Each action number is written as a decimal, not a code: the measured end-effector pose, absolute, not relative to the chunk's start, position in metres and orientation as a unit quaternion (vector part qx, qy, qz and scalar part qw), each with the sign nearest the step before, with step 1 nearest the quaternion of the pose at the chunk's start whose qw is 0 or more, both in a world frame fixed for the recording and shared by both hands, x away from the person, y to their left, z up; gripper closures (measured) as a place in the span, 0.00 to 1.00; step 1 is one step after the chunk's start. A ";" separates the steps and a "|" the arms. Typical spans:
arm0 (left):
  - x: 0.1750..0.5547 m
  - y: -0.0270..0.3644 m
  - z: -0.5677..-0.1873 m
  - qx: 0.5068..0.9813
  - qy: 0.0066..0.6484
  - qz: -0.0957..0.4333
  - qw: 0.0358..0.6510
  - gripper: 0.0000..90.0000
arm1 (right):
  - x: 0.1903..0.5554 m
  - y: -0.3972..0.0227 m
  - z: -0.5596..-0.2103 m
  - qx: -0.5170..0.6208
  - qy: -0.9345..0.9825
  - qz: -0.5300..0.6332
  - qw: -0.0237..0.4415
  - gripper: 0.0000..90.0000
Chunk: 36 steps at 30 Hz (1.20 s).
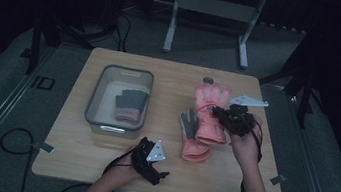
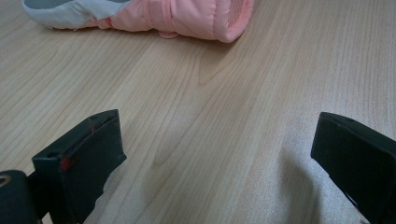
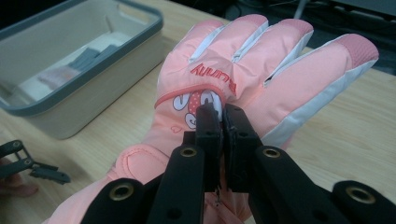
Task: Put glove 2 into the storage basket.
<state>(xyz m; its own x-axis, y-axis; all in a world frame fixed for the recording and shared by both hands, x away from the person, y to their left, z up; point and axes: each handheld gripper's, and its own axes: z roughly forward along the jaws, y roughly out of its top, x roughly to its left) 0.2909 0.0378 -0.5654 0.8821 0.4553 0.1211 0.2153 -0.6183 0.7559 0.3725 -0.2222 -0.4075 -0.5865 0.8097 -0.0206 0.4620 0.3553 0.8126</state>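
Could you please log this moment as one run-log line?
right gripper: shut on pink glove | left gripper: open, over bare table | bin: holds grey-pink glove

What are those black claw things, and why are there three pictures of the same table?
A person sits at a wooden table holding a black gripper in each hand. One picture looks down from above; the other two come from small cameras riding on the grippers. The left gripper has its jaws wide apart over bare wood. The right gripper has its jaws pinched shut on a pink glove. A second pink glove lies beside it. A grey bin on the table holds another glove, grey and pink.
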 end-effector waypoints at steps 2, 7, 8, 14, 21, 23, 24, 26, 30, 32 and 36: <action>0.291 0.038 -0.565 0.887 0.188 0.153 0.394 0.02 | 0.372 -0.216 -0.413 0.399 0.798 0.401 0.209 0.96; 0.291 0.038 -0.565 0.886 0.189 0.152 0.394 0.02 | 0.370 -0.204 -0.430 0.401 0.805 0.386 0.204 0.96; 0.291 0.038 -0.565 0.887 0.189 0.152 0.394 0.02 | 0.368 -0.203 -0.434 0.405 0.805 0.382 0.206 0.96; 0.291 0.038 -0.565 0.886 0.189 0.152 0.394 0.02 | 0.367 -0.202 -0.445 0.412 0.807 0.369 0.209 0.96; 0.290 0.038 -0.565 0.885 0.189 0.156 0.396 0.02 | 0.375 -0.202 -0.461 0.420 0.813 0.351 0.200 0.95; 0.291 0.038 -0.565 0.886 0.188 0.156 0.395 0.02 | 0.377 -0.202 -0.467 0.426 0.813 0.345 0.196 0.95; 0.291 0.038 -0.565 0.886 0.188 0.157 0.395 0.02 | 0.378 -0.202 -0.470 0.427 0.814 0.345 0.191 0.95; 0.291 0.038 -0.565 0.884 0.190 0.157 0.396 0.02 | 0.380 -0.201 -0.475 0.429 0.814 0.341 0.189 0.95; 0.291 0.037 -0.565 0.886 0.190 0.156 0.393 0.02 | 0.384 -0.200 -0.483 0.433 0.816 0.334 0.186 0.95; 0.291 0.037 -0.565 0.885 0.191 0.157 0.395 0.02 | 0.386 -0.199 -0.487 0.434 0.816 0.335 0.183 0.95; 0.291 0.038 -0.565 0.885 0.192 0.155 0.395 0.02 | 0.389 -0.199 -0.496 0.438 0.815 0.339 0.171 0.95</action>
<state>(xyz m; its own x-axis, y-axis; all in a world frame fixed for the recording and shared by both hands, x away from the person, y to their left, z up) 0.2909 0.0378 -0.5652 0.8781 0.4621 0.1238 0.2166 -0.6148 0.7584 0.3889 -0.1989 -0.4960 -0.5572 0.8302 0.0188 0.5983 0.3857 0.7024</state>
